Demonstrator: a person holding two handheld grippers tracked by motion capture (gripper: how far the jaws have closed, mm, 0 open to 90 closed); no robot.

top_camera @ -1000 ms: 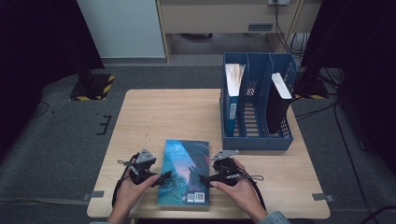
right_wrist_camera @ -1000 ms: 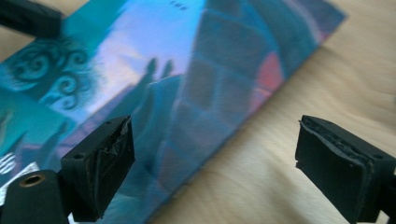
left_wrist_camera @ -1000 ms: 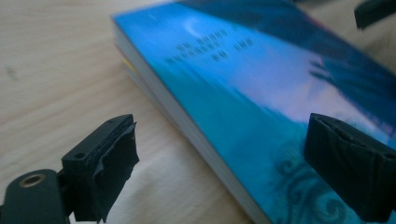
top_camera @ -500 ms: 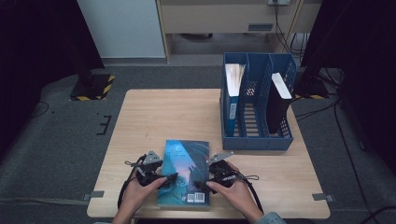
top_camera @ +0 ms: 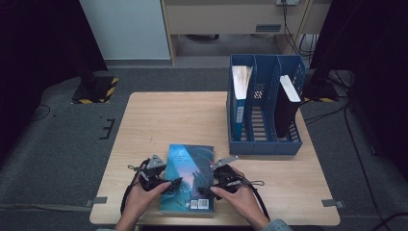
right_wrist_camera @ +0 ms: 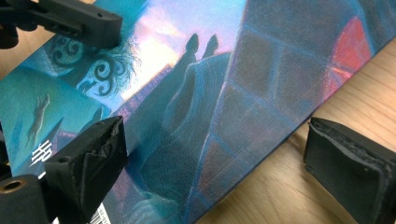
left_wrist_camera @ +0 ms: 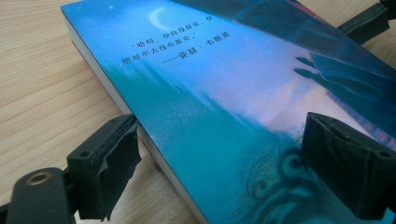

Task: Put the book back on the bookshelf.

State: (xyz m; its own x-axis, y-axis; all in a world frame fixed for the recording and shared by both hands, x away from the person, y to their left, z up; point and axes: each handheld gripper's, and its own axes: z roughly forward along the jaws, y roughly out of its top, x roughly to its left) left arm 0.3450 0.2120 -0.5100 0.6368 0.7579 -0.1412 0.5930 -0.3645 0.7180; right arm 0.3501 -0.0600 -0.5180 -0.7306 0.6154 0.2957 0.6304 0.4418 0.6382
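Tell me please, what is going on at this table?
A person holds a gripper in each hand at a book that lies flat near the front edge of the table. The left gripper and the right gripper each straddle one side edge of the book, one jaw over the cover and one beside it on the wood. Both look open, not yet clamped. Behind, a blue file rack holds two upright books, with a free slot between them.

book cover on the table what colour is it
Mostly blue and teal, with pinkish light and a red patch on the book; right gripper view shows it best.
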